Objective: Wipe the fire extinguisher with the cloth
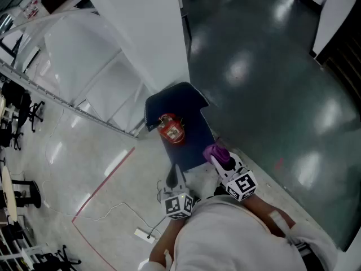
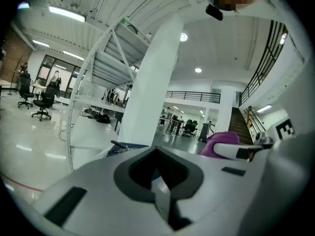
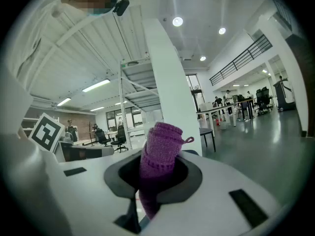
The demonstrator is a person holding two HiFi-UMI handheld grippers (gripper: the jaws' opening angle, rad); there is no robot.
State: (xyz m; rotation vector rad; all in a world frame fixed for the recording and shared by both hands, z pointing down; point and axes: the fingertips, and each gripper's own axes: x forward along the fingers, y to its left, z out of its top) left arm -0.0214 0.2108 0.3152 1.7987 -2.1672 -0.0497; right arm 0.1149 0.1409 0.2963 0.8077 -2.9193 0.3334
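While the right gripper [image 1: 219, 156] clamps cloth [image 3: 160, 154], fire extinguisher [image 1: 171, 128] lies nearby.

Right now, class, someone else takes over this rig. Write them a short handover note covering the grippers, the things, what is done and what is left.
Left gripper: jaws together, nothing between them.
Right gripper: shut on the purple cloth, which stands bunched between its jaws.
Fire extinguisher: red, on the dark blue surface ahead of both grippers; neither touches it.
Done: the cloth is in the gripper.
Left: bring the cloth to the extinguisher and wipe it.
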